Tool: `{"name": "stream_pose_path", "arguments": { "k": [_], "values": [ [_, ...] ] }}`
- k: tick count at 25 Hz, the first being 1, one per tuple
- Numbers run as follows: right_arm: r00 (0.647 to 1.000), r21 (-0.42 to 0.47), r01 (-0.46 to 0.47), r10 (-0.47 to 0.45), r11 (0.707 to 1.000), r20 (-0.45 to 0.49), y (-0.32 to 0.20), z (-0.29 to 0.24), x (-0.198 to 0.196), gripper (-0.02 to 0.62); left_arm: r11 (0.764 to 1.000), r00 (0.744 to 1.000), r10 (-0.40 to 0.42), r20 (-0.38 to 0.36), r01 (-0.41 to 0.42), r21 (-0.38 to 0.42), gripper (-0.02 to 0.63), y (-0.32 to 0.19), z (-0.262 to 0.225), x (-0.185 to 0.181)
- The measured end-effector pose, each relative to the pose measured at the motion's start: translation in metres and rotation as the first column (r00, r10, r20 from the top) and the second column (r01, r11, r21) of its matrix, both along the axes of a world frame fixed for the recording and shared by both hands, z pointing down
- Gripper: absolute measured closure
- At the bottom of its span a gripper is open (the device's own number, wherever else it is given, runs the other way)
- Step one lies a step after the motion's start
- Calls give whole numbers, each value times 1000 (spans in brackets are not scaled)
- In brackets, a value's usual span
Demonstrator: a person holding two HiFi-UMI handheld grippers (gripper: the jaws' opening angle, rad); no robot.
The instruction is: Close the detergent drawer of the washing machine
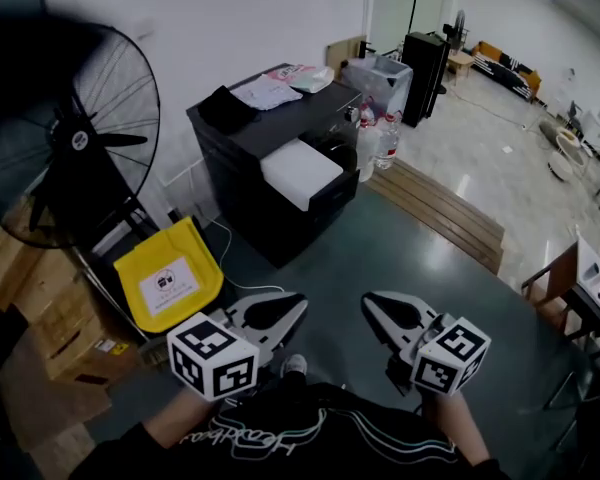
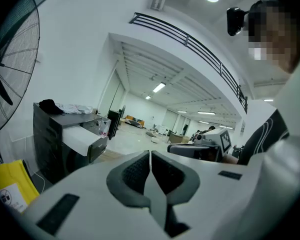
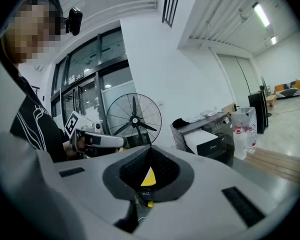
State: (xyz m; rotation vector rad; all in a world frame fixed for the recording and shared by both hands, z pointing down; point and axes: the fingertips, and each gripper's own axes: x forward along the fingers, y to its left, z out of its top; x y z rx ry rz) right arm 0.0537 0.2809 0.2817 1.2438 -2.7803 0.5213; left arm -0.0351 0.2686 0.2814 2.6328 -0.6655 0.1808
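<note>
A black washing machine stands against the white wall, well ahead of me. Its white detergent drawer sticks out of the front top. The left gripper view shows the machine with the drawer far off at left; the right gripper view shows the drawer at right. My left gripper and right gripper hover side by side close to my body, both shut and empty, far short of the machine. The same tips appear in the left gripper view and the right gripper view.
A large black standing fan fills the left. A yellow sign and cardboard boxes sit below it. Clothes lie on the machine's top. Water bottles and a clear bin stand to its right, beside wooden boards.
</note>
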Motion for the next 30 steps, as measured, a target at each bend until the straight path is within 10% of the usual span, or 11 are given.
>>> {"name": "stream_pose_path", "arguments": {
  "k": [30],
  "values": [
    [985,-241,-134,156,961,75,-248,96,35,568,989,998,57,31,-52,-137,574,-257,82,14]
  ]
}}
